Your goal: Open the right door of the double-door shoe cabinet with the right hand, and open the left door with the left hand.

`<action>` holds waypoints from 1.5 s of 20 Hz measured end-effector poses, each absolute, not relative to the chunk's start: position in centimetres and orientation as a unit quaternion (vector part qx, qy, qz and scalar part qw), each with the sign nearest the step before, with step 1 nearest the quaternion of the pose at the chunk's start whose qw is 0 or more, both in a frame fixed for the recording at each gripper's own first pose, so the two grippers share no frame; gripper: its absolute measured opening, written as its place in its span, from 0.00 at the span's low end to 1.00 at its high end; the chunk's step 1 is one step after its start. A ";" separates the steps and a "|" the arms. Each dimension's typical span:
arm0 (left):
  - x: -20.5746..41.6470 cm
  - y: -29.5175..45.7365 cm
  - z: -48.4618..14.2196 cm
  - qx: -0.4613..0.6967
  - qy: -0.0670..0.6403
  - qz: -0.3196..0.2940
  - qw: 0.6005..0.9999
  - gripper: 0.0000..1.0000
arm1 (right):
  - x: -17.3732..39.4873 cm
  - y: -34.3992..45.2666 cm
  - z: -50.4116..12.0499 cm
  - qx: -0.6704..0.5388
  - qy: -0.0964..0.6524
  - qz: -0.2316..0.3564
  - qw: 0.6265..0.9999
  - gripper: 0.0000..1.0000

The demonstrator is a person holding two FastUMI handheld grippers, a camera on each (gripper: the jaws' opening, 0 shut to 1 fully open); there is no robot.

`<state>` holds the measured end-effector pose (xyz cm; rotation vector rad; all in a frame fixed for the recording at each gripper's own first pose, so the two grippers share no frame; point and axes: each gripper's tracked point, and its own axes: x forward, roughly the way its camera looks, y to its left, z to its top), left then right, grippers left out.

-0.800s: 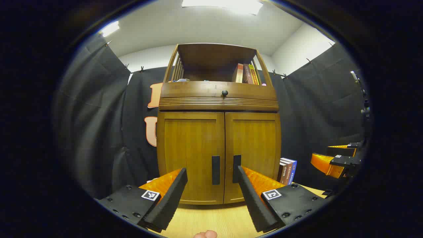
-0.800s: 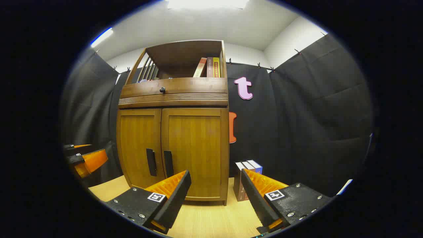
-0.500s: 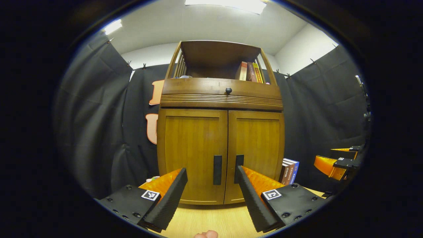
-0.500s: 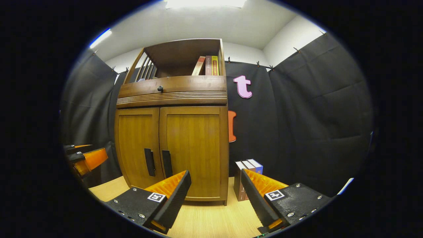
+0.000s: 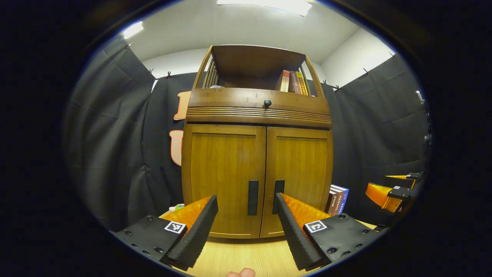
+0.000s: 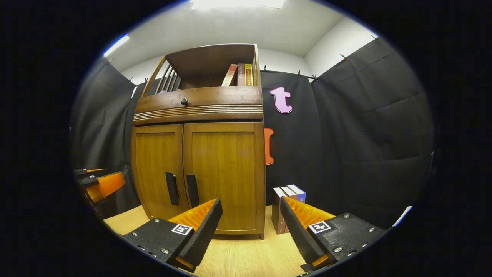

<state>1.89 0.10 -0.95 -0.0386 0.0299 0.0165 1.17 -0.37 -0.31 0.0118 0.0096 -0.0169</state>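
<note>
While both doors of the shoe cabinet (image 5: pixel 256 161) are shut, neither tool has touched anything yet. The left gripper (image 5: pixel 244 231) hangs with its fingers spread wide and nothing between them, and the cabinet stands straight ahead of it, apart from the tips. The left door handle (image 5: pixel 253 197) sits just above and between those fingers, with the right door handle (image 5: pixel 279 191) beside it across the centre seam.

The right gripper (image 6: pixel 250 231) is likewise spread and empty. From its side the cabinet lies ahead and off to its left, so the right door (image 6: pixel 223 175) and its dark handle (image 6: pixel 192 190) are up and left of its fingers; a few books (image 6: pixel 288 207) stand on the floor just past its tips.

I judge the doors to be stiff wooden panels on side hinges, not heavy to swing but rigid, so they will move in an arc and will not give. The sensible hold is each slim vertical bar near the seam, pinched across its width, then pulled outward.

The cabinet is warm brown wood with two framed doors, black upright handles, a ribbed drawer front with a small round knob (image 5: pixel 267 102), and an open shelf of books (image 5: pixel 292 81) on top.
</note>
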 end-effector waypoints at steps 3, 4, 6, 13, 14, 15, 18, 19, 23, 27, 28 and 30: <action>2.0 0.4 -0.8 -0.021 0.014 0.011 1.000 0.95 | 1.3 -0.7 -0.2 0.010 0.003 -0.013 1.000 0.94; 2.1 0.4 -0.9 -0.024 0.014 0.012 1.000 0.99 | 1.3 -0.8 -0.2 0.011 0.003 -0.015 1.000 0.94; 2.3 0.5 -0.9 -0.027 0.015 0.013 0.999 0.99 | 1.5 -1.0 -0.4 0.014 0.004 -0.016 1.000 0.94; 2.6 1.1 -0.8 -0.025 0.017 0.027 0.999 0.95 | 2.0 -1.0 -1.1 0.012 0.011 -0.017 1.000 0.94; 2.6 1.4 -1.0 -0.025 0.019 0.030 0.999 0.97 | 2.0 -0.8 -1.0 0.010 0.011 -0.016 1.000 0.94; 2.6 1.7 -1.1 -0.025 0.021 0.033 0.999 0.94 | 2.0 -0.8 -1.0 0.008 0.010 -0.015 1.000 0.94; 2.9 1.9 -1.4 -0.026 0.022 0.038 0.999 0.94 | 2.0 -0.2 -0.6 0.005 0.005 -0.006 1.000 0.94; 2.8 2.0 -1.4 -0.026 0.021 0.040 0.999 0.94 | 2.1 0.1 -0.5 0.003 0.003 -0.003 1.000 0.94; 2.6 2.6 -1.2 -0.014 0.019 0.049 0.999 0.94 | 3.4 1.3 0.4 -0.004 -0.003 0.014 1.000 0.94; 2.0 3.2 -1.0 -0.011 0.017 0.054 0.998 0.94 | 5.8 3.7 2.3 -0.012 -0.022 0.045 0.999 0.94; 1.8 3.3 -1.1 -0.012 0.017 0.057 0.998 0.94 | 6.6 4.5 2.6 -0.012 -0.026 0.055 0.998 0.94; 1.5 3.6 -1.2 -0.013 0.019 0.061 0.998 0.94 | 8.4 6.3 2.9 0.002 -0.026 0.077 0.997 0.94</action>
